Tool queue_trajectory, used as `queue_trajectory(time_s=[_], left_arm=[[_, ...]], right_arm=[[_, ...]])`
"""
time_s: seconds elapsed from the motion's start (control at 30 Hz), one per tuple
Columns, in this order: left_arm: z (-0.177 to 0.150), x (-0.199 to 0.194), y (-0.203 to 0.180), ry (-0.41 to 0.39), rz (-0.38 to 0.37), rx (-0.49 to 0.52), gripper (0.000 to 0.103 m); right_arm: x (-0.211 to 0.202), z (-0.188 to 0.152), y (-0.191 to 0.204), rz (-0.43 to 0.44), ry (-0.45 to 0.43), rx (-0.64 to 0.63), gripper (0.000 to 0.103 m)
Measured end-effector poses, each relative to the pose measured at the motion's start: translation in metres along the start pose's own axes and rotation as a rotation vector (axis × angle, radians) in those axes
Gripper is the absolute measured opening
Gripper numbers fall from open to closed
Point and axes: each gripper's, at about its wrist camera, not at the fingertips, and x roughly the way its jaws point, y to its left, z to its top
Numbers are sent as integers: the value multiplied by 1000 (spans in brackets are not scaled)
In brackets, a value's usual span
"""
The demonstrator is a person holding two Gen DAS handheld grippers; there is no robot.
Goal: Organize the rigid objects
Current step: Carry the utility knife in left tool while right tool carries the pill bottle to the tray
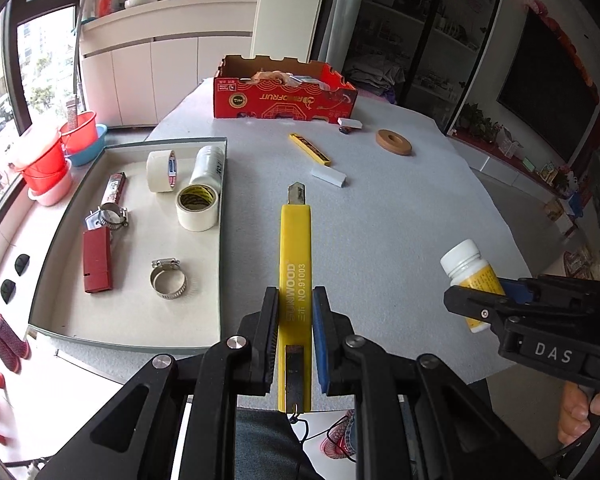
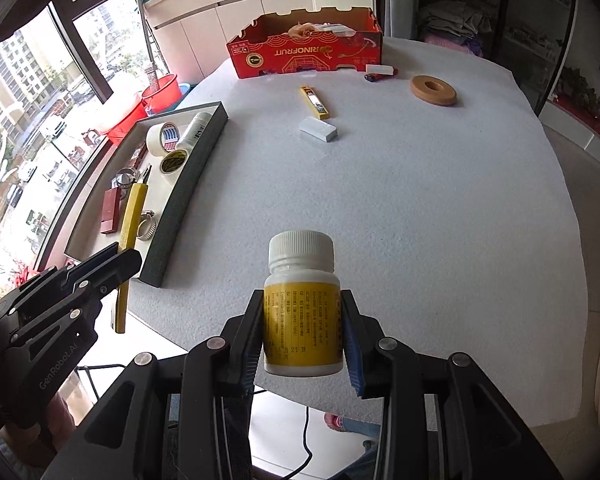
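My left gripper (image 1: 295, 300) is shut on a long yellow utility knife (image 1: 295, 248), held above the table's near edge, just right of the tray (image 1: 132, 340); it also shows in the right wrist view (image 2: 129, 220). My right gripper (image 2: 302, 300) is shut on a white pill bottle with a yellow label (image 2: 302, 300), held above the near part of the table; the bottle shows at the right in the left wrist view (image 1: 472, 276). The tray holds tape rolls (image 1: 198, 206), a white bottle (image 1: 208, 166), hose clamps (image 1: 168, 280) and a red case (image 1: 97, 260).
On the grey table lie a small yellow blade box (image 1: 310, 148), a white block (image 1: 329, 176), a brown ring (image 1: 394, 143), another white block (image 1: 350, 123) and a red cardboard box (image 1: 284, 92) at the far edge. Red buckets (image 1: 60, 148) stand left of the table.
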Motion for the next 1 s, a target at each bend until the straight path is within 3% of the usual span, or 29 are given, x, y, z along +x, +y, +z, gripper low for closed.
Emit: queue_trajectory(time_s=[0.57, 0.83, 1.0], left_arm=[[36, -47, 107, -133, 197, -139, 17], [38, -29, 141, -98, 272, -190, 17], [36, -7, 151, -50, 282, -196, 17]], right_arm=[[7, 61, 104, 122, -18, -222, 37], [24, 80, 129, 155, 9, -265, 37], [44, 88, 138, 174, 46, -261, 37]])
